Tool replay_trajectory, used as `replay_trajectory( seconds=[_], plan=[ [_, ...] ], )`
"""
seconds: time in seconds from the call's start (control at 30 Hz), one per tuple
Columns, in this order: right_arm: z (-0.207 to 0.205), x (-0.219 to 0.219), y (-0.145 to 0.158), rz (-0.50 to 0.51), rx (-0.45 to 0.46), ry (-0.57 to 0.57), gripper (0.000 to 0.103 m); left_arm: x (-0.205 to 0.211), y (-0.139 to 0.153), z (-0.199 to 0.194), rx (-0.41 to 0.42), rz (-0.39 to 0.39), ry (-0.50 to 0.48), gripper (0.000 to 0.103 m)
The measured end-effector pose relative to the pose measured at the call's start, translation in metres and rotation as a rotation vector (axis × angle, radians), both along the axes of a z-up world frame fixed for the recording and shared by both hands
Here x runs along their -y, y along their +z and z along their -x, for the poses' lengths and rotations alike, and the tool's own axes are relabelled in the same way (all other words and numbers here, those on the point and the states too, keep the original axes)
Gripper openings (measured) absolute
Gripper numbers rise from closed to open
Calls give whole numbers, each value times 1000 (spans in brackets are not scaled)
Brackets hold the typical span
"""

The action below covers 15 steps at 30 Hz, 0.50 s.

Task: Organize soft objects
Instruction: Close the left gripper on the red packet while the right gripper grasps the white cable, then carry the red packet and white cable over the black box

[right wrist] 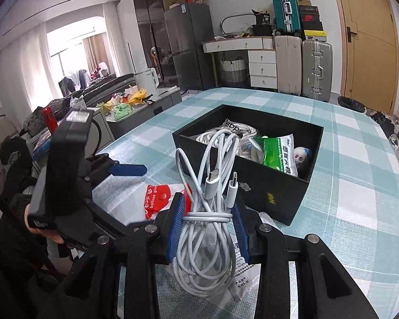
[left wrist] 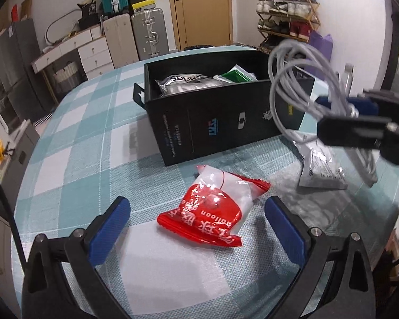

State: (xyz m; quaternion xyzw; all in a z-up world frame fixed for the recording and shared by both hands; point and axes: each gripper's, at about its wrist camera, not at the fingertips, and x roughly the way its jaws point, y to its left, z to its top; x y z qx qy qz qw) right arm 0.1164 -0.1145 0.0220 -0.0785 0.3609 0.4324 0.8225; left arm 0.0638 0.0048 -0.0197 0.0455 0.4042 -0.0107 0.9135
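Observation:
A red and clear balloon packet (left wrist: 207,210) lies on the checked tablecloth between the fingers of my open left gripper (left wrist: 198,204); the blue pads stand apart from it on both sides. My right gripper (right wrist: 208,212) is shut on a coiled white charging cable (right wrist: 207,252), held above the table just in front of the black box (right wrist: 268,194). From the left wrist, that cable (left wrist: 300,79) hangs beside the box's right corner. The box (left wrist: 212,122) holds a silver bag (left wrist: 183,82), a green packet (right wrist: 276,154) and a small doll (right wrist: 302,156).
A white printed pouch (left wrist: 319,170) lies on the cloth right of the red packet, under the cable. The table's near-left edge (left wrist: 26,186) curves away. Suitcases (left wrist: 149,34), drawers (left wrist: 93,53) and a shoe rack (left wrist: 287,18) line the far wall.

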Motion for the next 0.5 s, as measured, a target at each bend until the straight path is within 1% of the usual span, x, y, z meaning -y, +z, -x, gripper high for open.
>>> replay_trajectory(
  seconds=[0.07,0.13,0.23,0.3,0.33,0.37,0.5],
  plan=[
    [-1,3,2,-7,2,-7,35,3,-1,0,-4,-13,-13,97],
    [-1,5,4,-9,3,-11,35,7,-3,0,-13,-25,-27,91],
    [-1,6,4,-9,6,-14,35,7,-2,1,-12,-11,-45,82],
    [-1,7,5,-11,7,-13,35,7,-1,2,-7,2,-57,70],
    [-1,6,5,-11,6,-14,35,8,-1,3,-4,5,-61,69],
    [-1,7,5,-11,7,-14,35,9,-1,3,-1,5,-67,62],
    [-1,9,7,-16,10,-19,35,13,1,6,14,-15,-83,60]
  ],
)
